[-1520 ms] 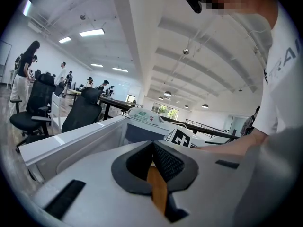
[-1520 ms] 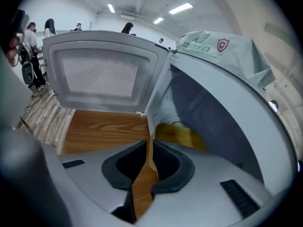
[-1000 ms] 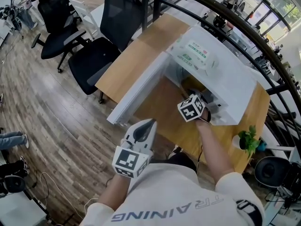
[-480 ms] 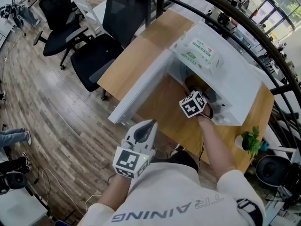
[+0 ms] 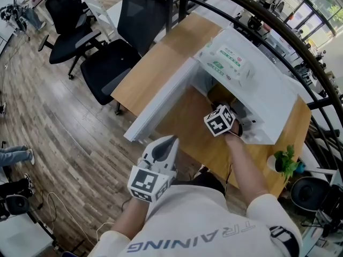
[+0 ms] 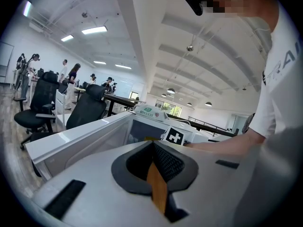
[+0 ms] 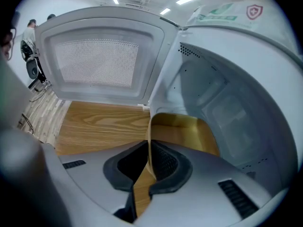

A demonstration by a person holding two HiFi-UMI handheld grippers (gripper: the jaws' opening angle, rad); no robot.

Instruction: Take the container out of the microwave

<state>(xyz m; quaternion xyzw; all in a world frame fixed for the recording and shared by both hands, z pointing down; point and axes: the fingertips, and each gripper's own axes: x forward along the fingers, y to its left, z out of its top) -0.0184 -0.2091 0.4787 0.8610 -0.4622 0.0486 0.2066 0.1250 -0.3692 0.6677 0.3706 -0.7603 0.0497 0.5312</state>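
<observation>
A white microwave [image 5: 262,90] stands on the wooden table [image 5: 155,63] with its door [image 5: 161,103] swung open to the left. Inside it sits a tan container [image 7: 189,131], also visible from the head view as a tan container [image 5: 218,94] in the cavity. My right gripper [image 7: 148,148] reaches into the microwave's mouth. Its jaws are closing, and the container's thin near wall runs between the pads, which pinch it. In the head view the right gripper [image 5: 224,108] is mostly hidden behind its marker cube. My left gripper [image 5: 170,139] hangs back near my body, shut and empty, pointing at the door [image 6: 85,131].
A green-and-white soft pack [image 5: 228,60] lies on top of the microwave. A small potted plant [image 5: 282,159] stands at the table's right end. Black office chairs [image 5: 107,63] crowd the table's left side, and a black railing [image 5: 257,20] curves behind it.
</observation>
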